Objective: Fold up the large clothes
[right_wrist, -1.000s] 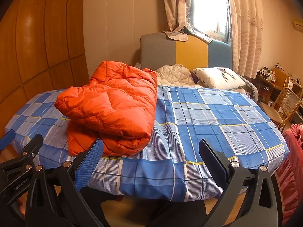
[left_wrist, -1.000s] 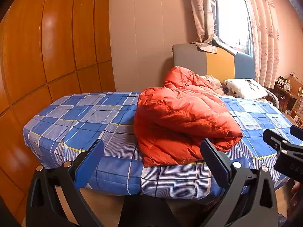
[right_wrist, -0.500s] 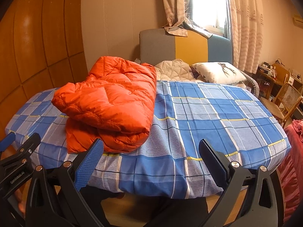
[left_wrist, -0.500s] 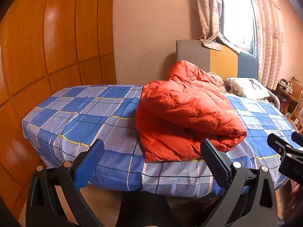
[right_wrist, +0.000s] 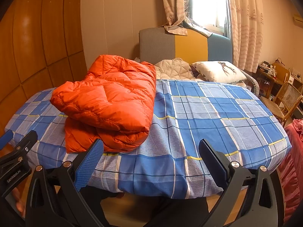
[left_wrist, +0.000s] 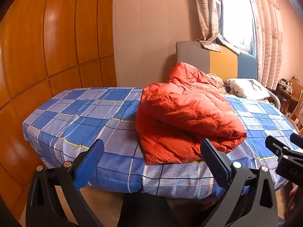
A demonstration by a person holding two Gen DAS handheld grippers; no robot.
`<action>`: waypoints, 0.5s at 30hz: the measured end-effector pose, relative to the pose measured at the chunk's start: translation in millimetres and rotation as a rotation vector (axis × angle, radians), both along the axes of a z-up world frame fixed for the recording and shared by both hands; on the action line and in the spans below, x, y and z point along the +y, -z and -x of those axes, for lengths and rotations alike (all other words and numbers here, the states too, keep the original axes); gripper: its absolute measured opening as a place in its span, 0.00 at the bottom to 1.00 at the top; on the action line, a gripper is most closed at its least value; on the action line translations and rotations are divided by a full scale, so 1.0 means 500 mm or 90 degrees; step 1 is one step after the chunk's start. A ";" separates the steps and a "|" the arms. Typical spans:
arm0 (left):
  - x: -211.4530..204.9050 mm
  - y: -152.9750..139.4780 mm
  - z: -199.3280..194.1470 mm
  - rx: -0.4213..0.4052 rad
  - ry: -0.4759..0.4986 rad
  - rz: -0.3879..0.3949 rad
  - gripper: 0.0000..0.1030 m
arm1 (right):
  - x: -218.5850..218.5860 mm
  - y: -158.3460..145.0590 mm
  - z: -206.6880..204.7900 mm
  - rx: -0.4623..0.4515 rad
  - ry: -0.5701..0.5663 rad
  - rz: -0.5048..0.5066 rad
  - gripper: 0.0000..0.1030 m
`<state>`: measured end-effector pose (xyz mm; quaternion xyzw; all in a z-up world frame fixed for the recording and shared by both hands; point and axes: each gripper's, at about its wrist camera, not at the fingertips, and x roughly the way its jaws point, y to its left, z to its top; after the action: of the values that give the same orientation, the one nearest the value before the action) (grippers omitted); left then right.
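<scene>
An orange puffer jacket (left_wrist: 186, 115) lies folded in a thick bundle on the blue plaid bed (left_wrist: 79, 113), near the foot edge. It also shows in the right wrist view (right_wrist: 111, 104), left of centre. My left gripper (left_wrist: 151, 160) is open and empty, held off the foot of the bed, short of the jacket. My right gripper (right_wrist: 149, 160) is open and empty, also off the bed edge, to the right of the jacket. Each gripper shows at the edge of the other's view.
A wooden panelled wardrobe (left_wrist: 47, 47) runs along the left. A grey, yellow and blue headboard (right_wrist: 185, 45), a white pillow (right_wrist: 217, 71) and a quilt (right_wrist: 174, 70) are at the far end. A cane chair (right_wrist: 284, 102) and red fabric (right_wrist: 291, 170) stand at the right.
Both grippers have pulled slightly back and down from the bed; the jacket lies as it did. Both grippers stay open.
</scene>
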<state>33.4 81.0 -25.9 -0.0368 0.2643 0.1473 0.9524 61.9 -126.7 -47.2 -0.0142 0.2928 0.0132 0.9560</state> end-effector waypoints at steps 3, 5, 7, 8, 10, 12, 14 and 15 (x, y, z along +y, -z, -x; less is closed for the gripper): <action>-0.002 -0.001 0.001 -0.001 0.003 -0.001 0.98 | 0.001 0.001 -0.001 0.001 -0.001 0.001 0.97; -0.003 -0.002 0.001 -0.002 0.002 -0.003 0.98 | 0.001 0.001 -0.001 -0.001 -0.002 0.002 0.97; -0.003 -0.003 0.002 -0.002 0.004 -0.002 0.98 | 0.003 0.002 -0.001 -0.001 -0.003 0.003 0.97; -0.004 -0.003 0.001 -0.002 0.006 -0.003 0.98 | 0.003 0.003 0.000 -0.001 -0.004 0.004 0.97; -0.006 -0.003 0.003 -0.004 0.006 -0.005 0.98 | 0.005 0.003 0.002 -0.002 -0.005 0.005 0.97; -0.006 -0.004 0.004 -0.005 0.007 -0.004 0.98 | 0.007 0.003 0.003 -0.002 -0.005 0.005 0.97; -0.008 -0.004 0.004 -0.005 0.007 -0.005 0.98 | 0.007 0.003 0.003 -0.003 -0.005 0.005 0.97; -0.008 -0.004 0.005 -0.005 0.008 -0.005 0.98 | 0.007 0.003 0.003 -0.003 -0.005 0.005 0.97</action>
<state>31.0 77.0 -23.8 -0.0319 0.2602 0.1426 0.9544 60.4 -123.0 -48.6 -0.0193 0.2905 0.0157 0.9565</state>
